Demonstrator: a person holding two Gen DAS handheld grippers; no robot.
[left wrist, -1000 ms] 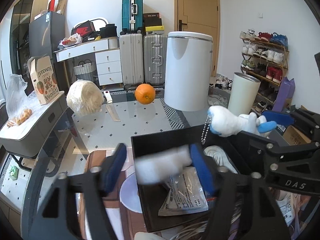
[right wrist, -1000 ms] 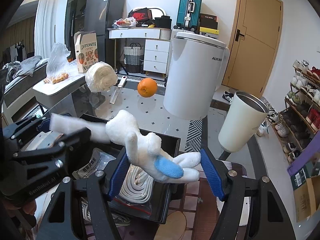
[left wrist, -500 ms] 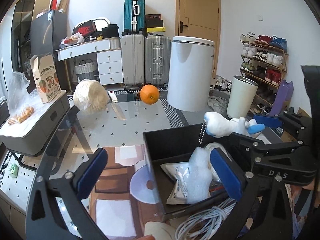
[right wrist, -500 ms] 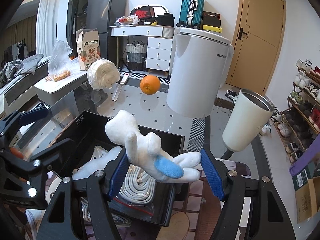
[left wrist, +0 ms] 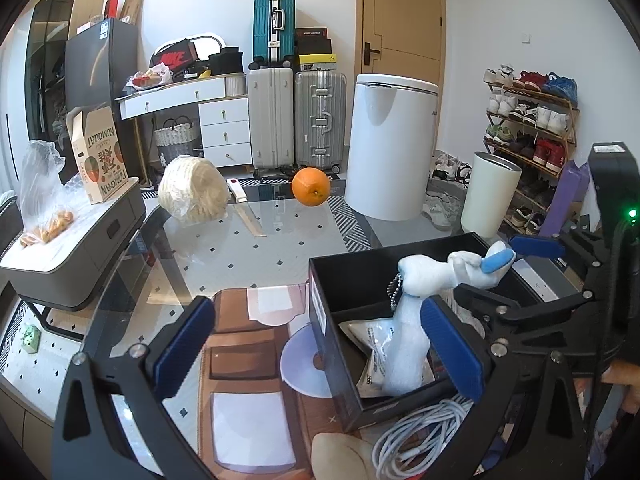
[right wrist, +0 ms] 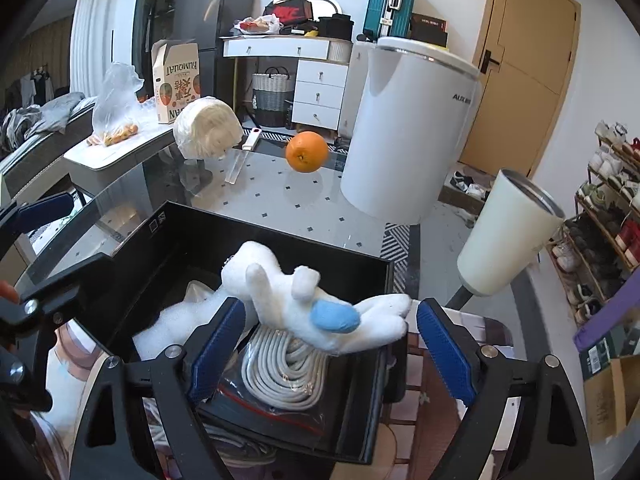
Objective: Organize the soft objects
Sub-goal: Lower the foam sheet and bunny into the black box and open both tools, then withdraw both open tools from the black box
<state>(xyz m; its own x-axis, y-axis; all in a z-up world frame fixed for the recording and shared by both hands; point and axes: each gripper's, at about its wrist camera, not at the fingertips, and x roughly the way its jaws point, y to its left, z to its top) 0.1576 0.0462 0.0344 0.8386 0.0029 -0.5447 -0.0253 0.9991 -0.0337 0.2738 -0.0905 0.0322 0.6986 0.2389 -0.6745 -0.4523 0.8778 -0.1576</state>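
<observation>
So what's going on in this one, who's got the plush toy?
A person with a gripper in each hand is dropping a white plush toy into a black box on the glass table. The left gripper is wide open with nothing between its pads. The right gripper is opening, with the toy between its jaws but its pads clear of it. The toy lies draped over a coiled cable in the box.

"KUMQUAT" stands upside down on the cardboard carton (right wrist: pixel 176 80); "AUX" on the tall white appliance (right wrist: pixel 408 128); a Nike swoosh on the red-and-black bag (left wrist: pixel 174 56)
</observation>
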